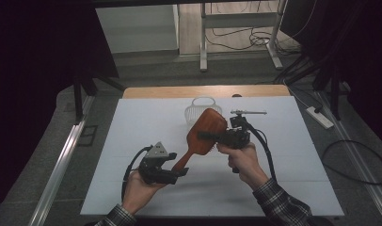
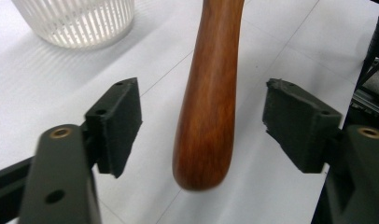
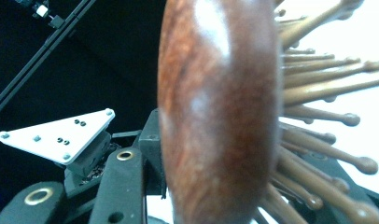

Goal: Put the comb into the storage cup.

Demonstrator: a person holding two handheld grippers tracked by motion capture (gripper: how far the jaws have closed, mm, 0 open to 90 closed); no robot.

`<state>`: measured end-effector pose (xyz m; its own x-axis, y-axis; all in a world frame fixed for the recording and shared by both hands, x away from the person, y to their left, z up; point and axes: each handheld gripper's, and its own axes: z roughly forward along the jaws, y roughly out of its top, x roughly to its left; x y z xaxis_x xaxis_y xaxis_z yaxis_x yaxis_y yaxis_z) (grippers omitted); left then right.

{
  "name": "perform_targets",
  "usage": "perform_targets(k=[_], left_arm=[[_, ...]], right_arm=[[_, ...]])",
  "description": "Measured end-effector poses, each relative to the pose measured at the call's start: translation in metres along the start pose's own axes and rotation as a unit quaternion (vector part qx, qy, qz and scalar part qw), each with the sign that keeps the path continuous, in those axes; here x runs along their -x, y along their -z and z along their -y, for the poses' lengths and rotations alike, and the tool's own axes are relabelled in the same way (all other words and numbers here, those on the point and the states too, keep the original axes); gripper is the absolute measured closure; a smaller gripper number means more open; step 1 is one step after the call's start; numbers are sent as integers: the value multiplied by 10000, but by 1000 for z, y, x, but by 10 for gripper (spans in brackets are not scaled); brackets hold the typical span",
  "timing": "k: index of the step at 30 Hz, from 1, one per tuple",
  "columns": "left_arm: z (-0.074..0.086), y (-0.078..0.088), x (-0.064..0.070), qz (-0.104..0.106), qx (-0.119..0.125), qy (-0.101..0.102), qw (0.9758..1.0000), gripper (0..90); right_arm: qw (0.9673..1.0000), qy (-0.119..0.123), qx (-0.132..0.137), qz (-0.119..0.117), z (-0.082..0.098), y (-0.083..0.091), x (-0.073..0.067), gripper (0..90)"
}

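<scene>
Handover step: right gripper [image 1: 212, 136] jaws clamp the wooden paddle hairbrush [image 1: 204, 133] head, left gripper [image 1: 179, 165] jaws stand open, handle between them untouched; next likely carry brush toward white basket [image 1: 202, 109] beyond on counter [image 1: 132, 141].

The hairbrush [image 1: 202, 136] is reddish-brown polished wood with lighter brown wooden bristles [image 3: 318, 112]. The far small basket [image 1: 202, 109] is translucent white, ribbed in vertical slats. The worktop [image 1: 132, 141] is white; both sleeves [image 1: 278, 202] are dark plaid
</scene>
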<state>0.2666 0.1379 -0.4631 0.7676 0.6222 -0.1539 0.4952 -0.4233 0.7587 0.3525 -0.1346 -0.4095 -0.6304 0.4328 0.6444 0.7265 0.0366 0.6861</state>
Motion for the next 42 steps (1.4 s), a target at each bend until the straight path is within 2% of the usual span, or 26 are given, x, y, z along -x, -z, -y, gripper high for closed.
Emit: perform_targets(k=[6, 8, 11, 15, 19, 21, 29, 34, 37, 42], left_arm=[[5, 7, -6, 11, -13, 227, 9997, 139], [7, 9, -8, -5, -45, 234, 9997, 85], [11, 15, -11, -21, -16, 299, 9995, 60], [17, 21, -16, -170, 14, 311, 9994, 30], [24, 27, -21, -283, 70, 372, 9989, 16], [28, 30, -23, -271, 116, 415, 9987, 12], [41, 40, -19, -361, 179, 389, 9984, 6], [48, 46, -15, -496, 160, 325, 9981, 4], [53, 48, -13, -606, 42, 318, 9976, 0], [61, 54, -15, -549, 94, 462, 9974, 0]], right_arm=[[9999, 87, 94, 75, -6, 2, -1, 543], [9998, 100, 110, 116, -8, 3, -1, 543], [9997, 120, 154, 159, -11, 3, -1, 543], [9993, 175, 214, 252, -15, 4, 0, 543], [9990, 177, 292, 294, -20, 6, 0, 544], [9988, 187, 323, 310, -22, 6, 1, 544], [9978, 316, 400, 421, -31, 8, -3, 544], [9976, 310, 459, 415, -35, 8, -3, 544], [9973, 343, 478, 450, -39, 7, -3, 544], [9969, 381, 476, 493, -44, 4, -4, 543]])
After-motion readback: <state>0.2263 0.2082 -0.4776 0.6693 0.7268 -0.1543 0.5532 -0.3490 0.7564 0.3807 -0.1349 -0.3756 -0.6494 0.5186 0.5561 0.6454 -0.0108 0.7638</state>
